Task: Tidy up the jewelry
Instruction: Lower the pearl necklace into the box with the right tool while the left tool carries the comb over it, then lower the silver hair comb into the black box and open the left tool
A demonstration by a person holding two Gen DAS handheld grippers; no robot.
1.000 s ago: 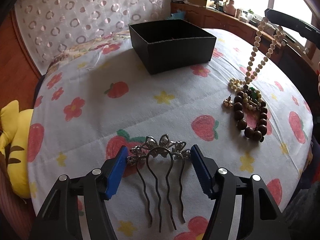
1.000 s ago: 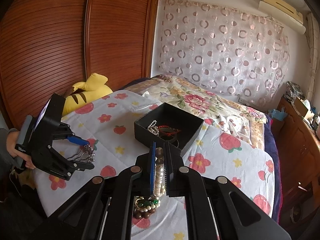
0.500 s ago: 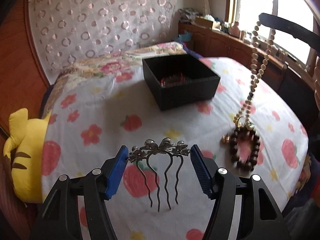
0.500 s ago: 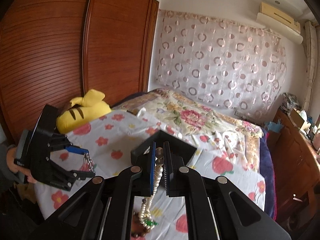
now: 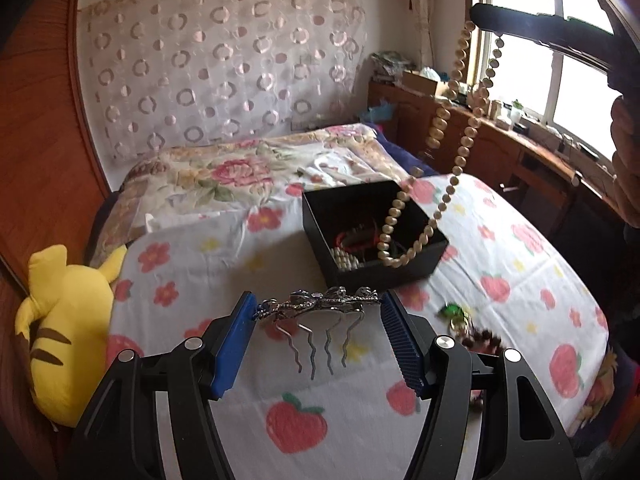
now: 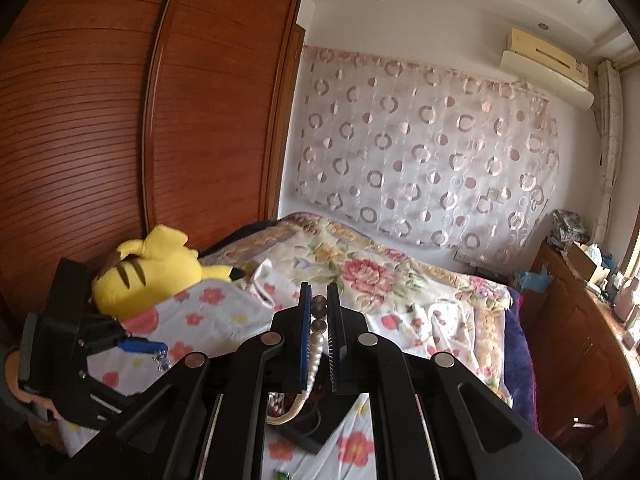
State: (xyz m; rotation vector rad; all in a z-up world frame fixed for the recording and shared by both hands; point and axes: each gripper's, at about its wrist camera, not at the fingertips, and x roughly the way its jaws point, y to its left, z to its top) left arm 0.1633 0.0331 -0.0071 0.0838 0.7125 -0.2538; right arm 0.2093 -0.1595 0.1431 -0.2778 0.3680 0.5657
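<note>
Home bedroom: bed, wardrobe

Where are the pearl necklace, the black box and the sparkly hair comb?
pearl necklace (image 5: 439,120): left wrist view, on the hanging left strand.
black box (image 5: 408,263): left wrist view, on its front wall.
hair comb (image 5: 320,302): left wrist view, on its jewelled top bar.

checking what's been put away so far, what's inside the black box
Inside the black box lie a red bracelet and a white bead piece. The pearl necklace dangles in front, and the near wall hides the rest of the floor.
</note>
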